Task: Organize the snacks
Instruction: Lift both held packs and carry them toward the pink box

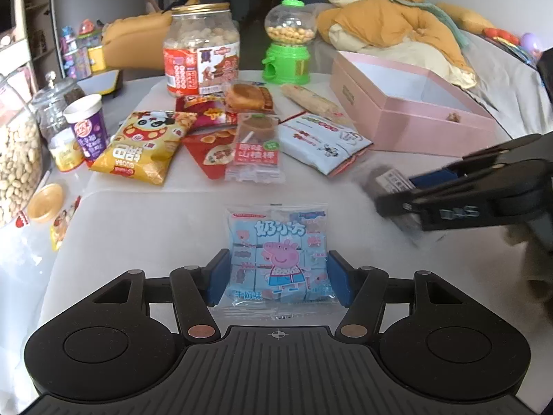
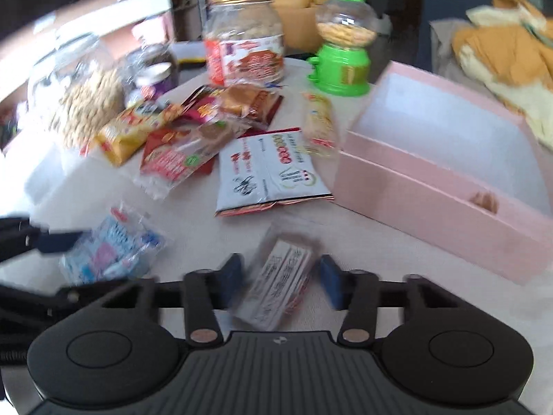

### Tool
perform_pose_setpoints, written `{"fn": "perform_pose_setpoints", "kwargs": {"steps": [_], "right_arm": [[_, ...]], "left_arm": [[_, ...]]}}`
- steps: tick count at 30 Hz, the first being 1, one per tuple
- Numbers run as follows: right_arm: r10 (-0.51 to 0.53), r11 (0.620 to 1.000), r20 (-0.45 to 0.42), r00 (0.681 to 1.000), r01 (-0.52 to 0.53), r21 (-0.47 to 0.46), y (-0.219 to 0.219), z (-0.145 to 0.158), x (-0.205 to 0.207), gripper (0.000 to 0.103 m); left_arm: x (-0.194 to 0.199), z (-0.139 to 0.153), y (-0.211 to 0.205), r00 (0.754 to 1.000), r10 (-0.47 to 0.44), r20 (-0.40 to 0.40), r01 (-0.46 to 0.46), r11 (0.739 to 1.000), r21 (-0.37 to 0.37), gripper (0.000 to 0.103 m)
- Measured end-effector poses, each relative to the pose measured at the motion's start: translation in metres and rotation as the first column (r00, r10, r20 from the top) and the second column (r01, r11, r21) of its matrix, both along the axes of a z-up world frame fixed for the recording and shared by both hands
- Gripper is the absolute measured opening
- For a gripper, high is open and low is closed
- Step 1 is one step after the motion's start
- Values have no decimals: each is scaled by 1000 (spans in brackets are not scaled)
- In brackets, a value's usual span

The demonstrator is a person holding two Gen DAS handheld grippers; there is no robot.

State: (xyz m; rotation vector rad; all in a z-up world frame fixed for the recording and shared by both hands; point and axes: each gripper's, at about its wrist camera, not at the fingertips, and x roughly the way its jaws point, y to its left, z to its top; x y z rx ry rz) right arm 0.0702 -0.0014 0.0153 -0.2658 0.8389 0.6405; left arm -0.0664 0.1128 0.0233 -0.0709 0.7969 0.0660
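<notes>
My left gripper is shut on a blue Peppa Pig milk-cube packet, its blue pads pressing both sides, just above the white table. It shows blurred in the right wrist view. My right gripper has its jaws around a clear packet with a white label; a small gap shows at each pad. It appears at the right of the left wrist view. An open pink box stands to the right; it also shows in the right wrist view with a small brown snack inside.
A pile of snack bags lies mid-table. Behind stand a big biscuit jar and a green candy dispenser. Glass jars and a purple cup line the left edge. A bed with orange bedding lies beyond.
</notes>
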Motion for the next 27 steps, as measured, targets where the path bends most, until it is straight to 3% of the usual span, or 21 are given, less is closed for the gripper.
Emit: {"fn": "perform_pose_setpoints", "kwargs": {"steps": [3, 6, 7, 8, 9, 14, 19, 22, 23, 24, 26, 27], "right_arm": [[38, 998, -77, 996, -35, 44, -29, 6, -6, 33], [-30, 999, -28, 999, 31, 23, -63, 13, -13, 30], [-59, 998, -16, 998, 60, 28, -77, 16, -13, 26], [-82, 996, -18, 996, 83, 40, -89, 19, -12, 9], [-102, 993, -28, 994, 103, 56, -100, 23, -10, 5], [-155, 979, 0, 988, 154, 131, -144, 43, -8, 5], [-128, 978, -33, 991, 132, 160, -143, 29, -14, 7], [-90, 984, -65, 994, 99, 151, -121, 14, -17, 14], [-80, 985, -83, 993, 92, 149, -113, 8, -16, 24], [-77, 985, -103, 992, 91, 144, -104, 2, -13, 45], [-74, 986, -92, 993, 87, 144, -91, -3, -13, 66], [-72, 988, -76, 995, 81, 128, -83, -3, -14, 68]], "left_arm": [[0, 3, -12, 999, -35, 10, 35, 999, -13, 65], [4, 12, -31, 995, -91, 49, 92, 995, -24, 65], [6, 17, -37, 992, -109, 68, 111, 993, -28, 65], [10, 25, -44, 987, -130, 95, 133, 991, -31, 65], [13, 33, -51, 982, -147, 119, 152, 988, -33, 65], [42, 65, -75, 962, -180, 203, 191, 981, -37, 65], [55, 62, -80, 976, -117, 182, 124, 992, -28, 65], [53, 42, -76, 987, -81, 137, 86, 996, -36, 65], [50, 37, -72, 990, -66, 128, 72, 997, -41, 65], [48, 30, -65, 992, -46, 119, 53, 997, -51, 65], [43, 20, -52, 995, -12, 99, 20, 997, -76, 65], [40, 15, -44, 996, 0, 89, 7, 996, -89, 65]]}}
